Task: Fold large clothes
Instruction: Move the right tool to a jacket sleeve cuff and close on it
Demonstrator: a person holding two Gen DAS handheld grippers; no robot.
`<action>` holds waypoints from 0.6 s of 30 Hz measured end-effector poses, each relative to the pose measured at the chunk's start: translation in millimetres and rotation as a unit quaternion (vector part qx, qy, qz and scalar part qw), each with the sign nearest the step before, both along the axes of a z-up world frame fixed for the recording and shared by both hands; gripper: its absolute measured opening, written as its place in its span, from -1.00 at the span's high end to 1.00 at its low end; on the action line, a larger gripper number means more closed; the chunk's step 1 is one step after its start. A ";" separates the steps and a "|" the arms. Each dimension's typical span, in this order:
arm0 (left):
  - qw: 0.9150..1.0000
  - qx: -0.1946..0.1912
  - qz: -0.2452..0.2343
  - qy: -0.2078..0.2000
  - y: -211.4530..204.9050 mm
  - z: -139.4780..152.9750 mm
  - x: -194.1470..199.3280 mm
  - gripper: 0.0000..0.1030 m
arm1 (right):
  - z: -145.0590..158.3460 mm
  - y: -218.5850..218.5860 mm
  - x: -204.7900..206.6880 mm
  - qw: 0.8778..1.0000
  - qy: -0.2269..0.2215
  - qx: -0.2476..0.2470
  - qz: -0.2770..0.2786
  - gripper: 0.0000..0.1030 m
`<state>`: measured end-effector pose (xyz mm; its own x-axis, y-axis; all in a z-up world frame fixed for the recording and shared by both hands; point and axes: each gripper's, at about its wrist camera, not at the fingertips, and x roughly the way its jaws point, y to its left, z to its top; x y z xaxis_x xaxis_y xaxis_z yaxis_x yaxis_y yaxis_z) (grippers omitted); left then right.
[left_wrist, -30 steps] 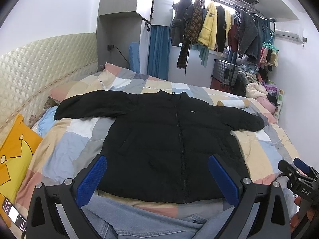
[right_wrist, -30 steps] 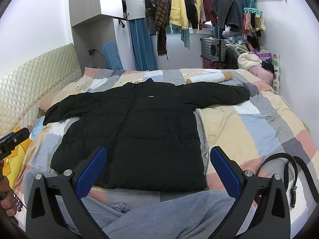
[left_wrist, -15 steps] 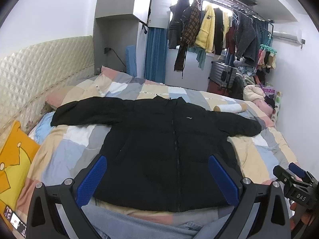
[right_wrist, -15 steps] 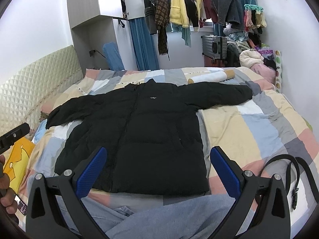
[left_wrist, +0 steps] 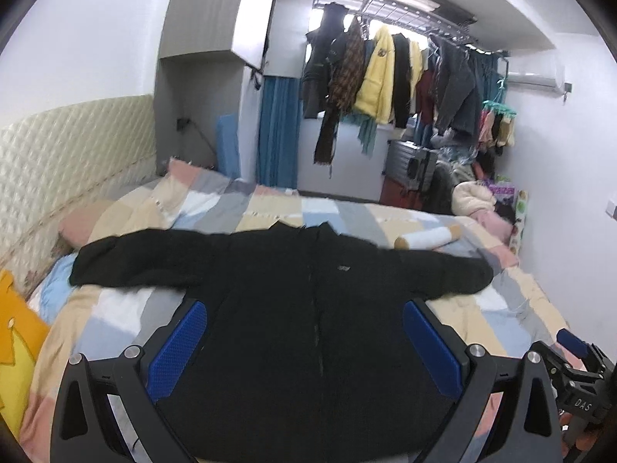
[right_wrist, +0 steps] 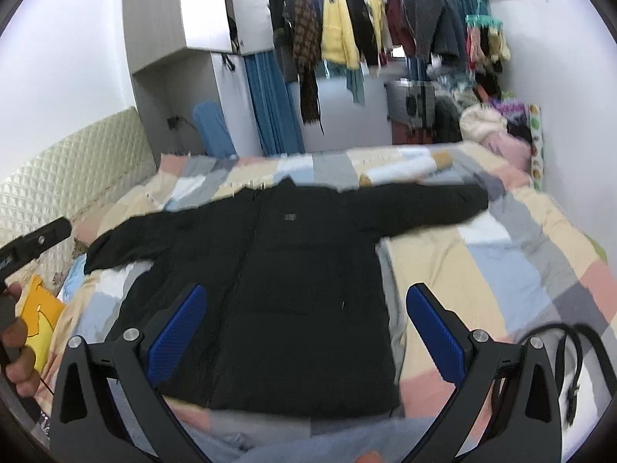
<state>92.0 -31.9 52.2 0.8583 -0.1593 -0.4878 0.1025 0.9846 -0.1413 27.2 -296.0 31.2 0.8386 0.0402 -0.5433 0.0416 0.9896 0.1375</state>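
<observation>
Left wrist: black jacket spread flat on bed

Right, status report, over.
Left claw open, right claw open, both empty. Black jacket flat on bed, sleeves spread. White roll beside right sleeve.

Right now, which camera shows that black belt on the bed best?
The right wrist view: the belt lies looped on the quilt, right of the jacket, beside the right gripper. The left wrist view does not show it.
</observation>
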 end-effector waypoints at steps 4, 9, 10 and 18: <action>1.000 -0.008 -0.014 -0.023 -7.9 -2.3 23.6 -1.00 | 4.2 -20.5 17.4 0.999 -0.037 -0.005 -0.011 -1.00; 0.999 -0.003 -0.010 -0.031 -8.2 -23.8 61.0 -1.00 | -1.0 -64.1 54.3 0.998 -0.051 0.018 -0.032 -1.00; 1.000 -0.002 -0.008 -0.030 -7.4 -29.7 67.6 -1.00 | -1.8 -76.5 65.3 0.998 -0.055 0.024 -0.036 -1.00; 1.000 0.009 0.025 -0.012 7.5 -88.8 112.8 -1.00 | -27.6 -160.1 160.7 0.996 -0.037 0.024 -0.079 -1.00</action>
<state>204.8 -24.4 -36.6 0.8762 -0.1072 -0.4699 0.0560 0.9910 -0.1216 187.9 -456.2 3.6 0.8742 -0.0703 -0.4805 0.1840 0.9636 0.1938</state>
